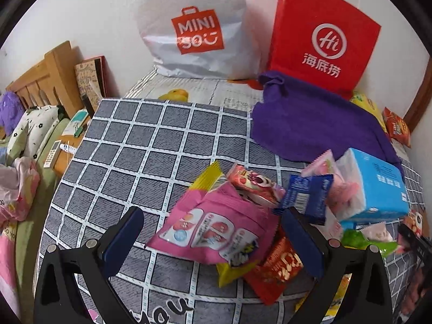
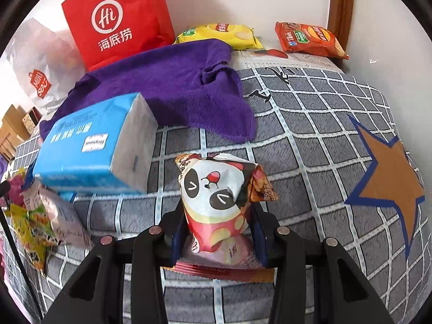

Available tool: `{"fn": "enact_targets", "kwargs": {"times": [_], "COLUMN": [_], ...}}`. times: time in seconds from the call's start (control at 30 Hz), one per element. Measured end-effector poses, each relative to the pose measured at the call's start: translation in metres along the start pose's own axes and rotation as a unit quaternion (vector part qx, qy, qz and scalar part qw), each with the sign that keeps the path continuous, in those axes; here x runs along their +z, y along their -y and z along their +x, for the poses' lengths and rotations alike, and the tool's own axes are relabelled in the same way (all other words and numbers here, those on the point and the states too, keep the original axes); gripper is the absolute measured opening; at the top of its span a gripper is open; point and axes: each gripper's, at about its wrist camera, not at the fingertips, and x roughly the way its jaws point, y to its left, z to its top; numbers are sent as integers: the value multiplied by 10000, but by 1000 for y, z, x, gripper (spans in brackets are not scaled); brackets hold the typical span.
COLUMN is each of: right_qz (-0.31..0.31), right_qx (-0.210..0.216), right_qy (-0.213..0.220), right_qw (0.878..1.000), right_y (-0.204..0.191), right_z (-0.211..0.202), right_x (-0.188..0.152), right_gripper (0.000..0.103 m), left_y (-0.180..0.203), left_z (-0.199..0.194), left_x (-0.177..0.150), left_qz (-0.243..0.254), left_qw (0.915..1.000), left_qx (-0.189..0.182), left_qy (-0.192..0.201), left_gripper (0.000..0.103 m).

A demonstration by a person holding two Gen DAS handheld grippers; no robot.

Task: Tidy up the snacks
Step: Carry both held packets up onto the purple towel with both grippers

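Right wrist view: we've got the right gripper (image 2: 217, 216) pinching the panda snack bag (image 2: 216, 189) above the bed (image 2: 310, 140), left gripper (image 1: 213, 232) fingers spread, so probably carry it gently to the chip bags (image 2: 310, 39).

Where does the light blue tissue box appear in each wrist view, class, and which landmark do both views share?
Left wrist view: blue tissue box at right of centre, behind the snack pile.
Right wrist view: it lies left of centre, beside the panda snack bag.
Shared landmark: red bag against the wall.
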Motion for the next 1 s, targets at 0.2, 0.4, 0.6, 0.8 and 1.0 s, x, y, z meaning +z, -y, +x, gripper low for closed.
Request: {"fn": "enact_targets", "kwargs": {"times": [0.2, 0.4, 0.6, 0.8, 1.0], "right_qz": [-98, -185, -207, -305, -427], "right_qx": [-48, 26, 150, 287, 504], "right_qy": [-30, 102, 252, 412, 590], "right_qw": [9999, 9998, 9994, 9983, 9961], "right_y": [-5, -13, -24, -38, -50], "right_z": [-4, -17, -37, -59, -85], "right_x": [-7, -9, -5, -5, -7], "right_gripper": [42, 39, 39, 39, 39], "left_y": [1, -3, -14, -15, 3], "left_z": [18, 18, 0, -34, -63], "left_x": [2, 0, -2, -2, -1], "left_qz": [-100, -147, -273, -238, -40], "left_qw": [9997, 9988, 9979, 9972, 9953], "left_qx": [-139, -412, -577, -691, -899], "left_qy": [-161, -208, -81, 178, 349], "left_gripper": [99, 74, 67, 67, 67]}}
